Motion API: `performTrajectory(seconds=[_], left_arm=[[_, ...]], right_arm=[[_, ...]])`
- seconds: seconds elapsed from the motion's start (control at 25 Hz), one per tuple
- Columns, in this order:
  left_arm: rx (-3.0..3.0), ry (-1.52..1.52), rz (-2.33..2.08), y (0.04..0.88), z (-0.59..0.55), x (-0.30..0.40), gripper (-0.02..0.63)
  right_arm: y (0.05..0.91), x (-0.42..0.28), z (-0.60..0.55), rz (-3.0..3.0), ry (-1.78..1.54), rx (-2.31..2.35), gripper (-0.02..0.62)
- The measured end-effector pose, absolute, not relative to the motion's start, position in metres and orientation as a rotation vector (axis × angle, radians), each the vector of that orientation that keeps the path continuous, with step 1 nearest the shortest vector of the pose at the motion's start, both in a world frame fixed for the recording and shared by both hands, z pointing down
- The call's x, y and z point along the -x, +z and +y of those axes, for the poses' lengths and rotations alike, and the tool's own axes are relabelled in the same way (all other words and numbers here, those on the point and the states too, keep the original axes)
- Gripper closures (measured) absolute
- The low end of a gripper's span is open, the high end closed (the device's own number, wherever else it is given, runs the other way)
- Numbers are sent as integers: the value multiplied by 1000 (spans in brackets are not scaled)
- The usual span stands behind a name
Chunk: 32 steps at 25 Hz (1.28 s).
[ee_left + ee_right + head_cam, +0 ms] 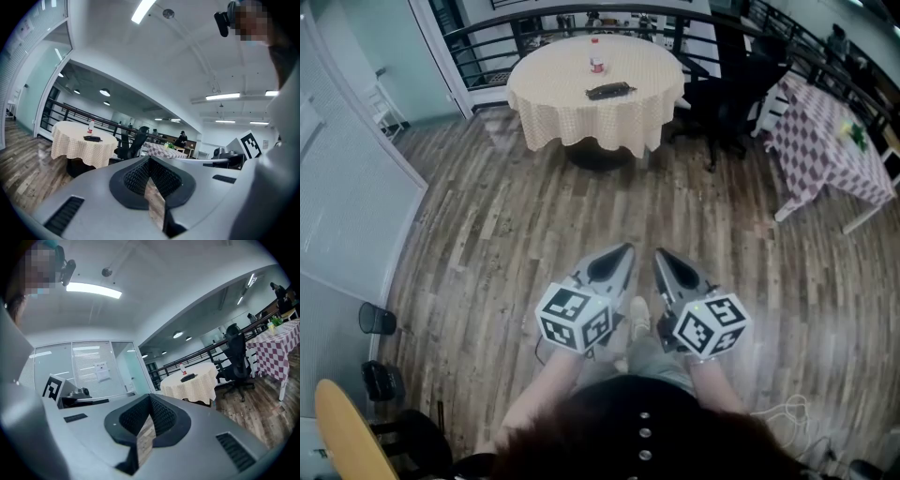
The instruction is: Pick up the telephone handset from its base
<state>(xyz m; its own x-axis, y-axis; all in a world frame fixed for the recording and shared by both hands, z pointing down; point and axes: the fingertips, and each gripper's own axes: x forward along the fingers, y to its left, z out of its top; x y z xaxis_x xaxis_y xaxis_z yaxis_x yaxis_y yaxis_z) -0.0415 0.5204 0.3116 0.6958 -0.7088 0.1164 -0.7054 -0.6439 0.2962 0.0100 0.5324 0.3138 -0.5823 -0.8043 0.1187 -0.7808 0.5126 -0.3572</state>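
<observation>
- Telephone (609, 91): a dark, flat shape lying near the middle of the round desk (581, 117), at the far end of the room. It's too small here to tell the handset from the base.
- Small red-and-white bottle (596, 64) stands just behind the telephone on the same checked cloth.
- Dark office chair (722, 103) is parked near the desk's right side, with a railing behind.
- Left tool (623, 251) and right tool (661, 255) are side by side low over the wooden floor (487, 234), well apart from the desk, pointing roughly level toward it.
- Both tools: jaws together at the tips, nothing between them. Each gripper view shows only floor through the gap behind the tips.
- Judgement: the task is barely started, and the whole approach and grasp remain.
- Risks:
  - Arriving with the jaws together means the tips would shove the telephone across the cloth instead of straddling the handset.
  - Reaching too deep would tip the bottle, given how close it stands.
  - A cord, if there is one, could drag the base up with the handset. The second tool may need to pin the base.
  - The loose cloth could slide under a sideways push.
</observation>
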Motion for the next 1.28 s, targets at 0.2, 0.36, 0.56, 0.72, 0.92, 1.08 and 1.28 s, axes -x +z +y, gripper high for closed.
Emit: performTrajectory(seconds=[0.2,0.36,0.56,0.72,0.92,1.08,1.28], left_arm=[[-2575,-27,-1113,320,471,36,600],[-2579,-9,-1113,323,423,22,600],[-2568,-10,-1147,317,357,12,600],[-2561,-24,-1176,313,302,3,600],[-2543,-35,-1204,313,244,-7,600],[-2506,-33,-1228,320,211,-10,600],[-2473,-8,-1231,330,187,-15,600]], right_arm=[[325,-15,483,2686,-586,1400,586],[327,-31,428,2670,-599,1410,586],[319,-54,355,2652,-614,1389,586],[317,-61,300,2682,-606,1369,586],[320,-58,242,2753,-615,1295,586],[321,-58,208,2775,-635,1254,586],[330,-58,183,2777,-691,1231,586]])
